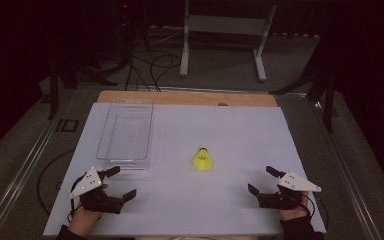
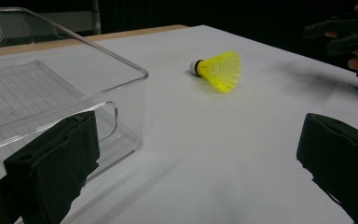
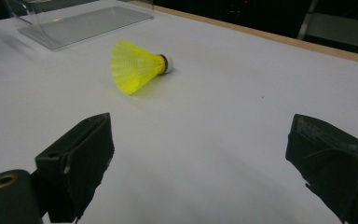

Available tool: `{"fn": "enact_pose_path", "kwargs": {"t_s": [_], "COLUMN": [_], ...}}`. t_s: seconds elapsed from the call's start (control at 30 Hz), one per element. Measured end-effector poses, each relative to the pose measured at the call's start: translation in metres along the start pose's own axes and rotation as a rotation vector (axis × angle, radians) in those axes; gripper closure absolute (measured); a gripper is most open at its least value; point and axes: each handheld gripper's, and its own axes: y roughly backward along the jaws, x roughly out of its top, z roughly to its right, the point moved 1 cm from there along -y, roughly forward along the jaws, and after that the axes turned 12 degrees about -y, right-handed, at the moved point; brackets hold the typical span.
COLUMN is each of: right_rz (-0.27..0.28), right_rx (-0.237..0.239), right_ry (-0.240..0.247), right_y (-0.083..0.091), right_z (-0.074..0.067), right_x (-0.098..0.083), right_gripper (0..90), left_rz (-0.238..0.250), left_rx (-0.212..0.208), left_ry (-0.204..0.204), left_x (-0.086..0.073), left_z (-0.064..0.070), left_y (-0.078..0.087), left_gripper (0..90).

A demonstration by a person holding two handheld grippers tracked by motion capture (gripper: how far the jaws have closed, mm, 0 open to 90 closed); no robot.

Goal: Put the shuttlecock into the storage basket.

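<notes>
A small yellow plastic shuttlecock (image 1: 202, 159) lies on its side on my white tabletop (image 1: 180, 200), near a clear plastic box (image 1: 126, 132). My left claw (image 1: 121, 183) and right claw (image 1: 263, 181) are both spread wide, holding nothing.

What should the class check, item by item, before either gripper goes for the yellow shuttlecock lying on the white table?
1. Left gripper open, nothing between its fingers: ok.
2. Right gripper open, nothing between its fingers: ok.
3. Yellow plastic shuttlecock lies on its side on the white table, apart from both grippers: ok.
4. No object on the table between either gripper and the shuttlecock: ok.
5. Clear plastic rectangular bin stands upright with nothing in it, to the left of the shuttlecock in the high view: ok.
6. Whether the shuttlecock would roll when touched: cannot tell.
</notes>
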Motion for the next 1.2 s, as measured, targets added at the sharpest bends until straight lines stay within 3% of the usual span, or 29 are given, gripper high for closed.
{"fn": "enact_pose_path", "kwargs": {"t_s": [0.67,0.93,1.2], "right_rz": [-0.003,0.007,0.011], "right_rx": [-0.024,-0.038,-0.030], "right_ry": [0.011,0.027,0.035], "right_y": [0.001,0.003,0.002], "right_z": [-0.002,-0.004,-0.006], "right_x": [0.002,0.003,0.004], "right_gripper": [7.6,7.6,7.7], "left_rz": [-0.028,-0.035,-0.031], "left_rx": [-0.023,-0.041,-0.056], "left_ry": [-0.009,-0.033,-0.067], "left_x": [0.006,0.023,0.051], "left_z": [0.004,0.005,0.000], "left_y": [-0.003,-0.001,0.005], "left_gripper": [0.0,0.0,0.0]}}
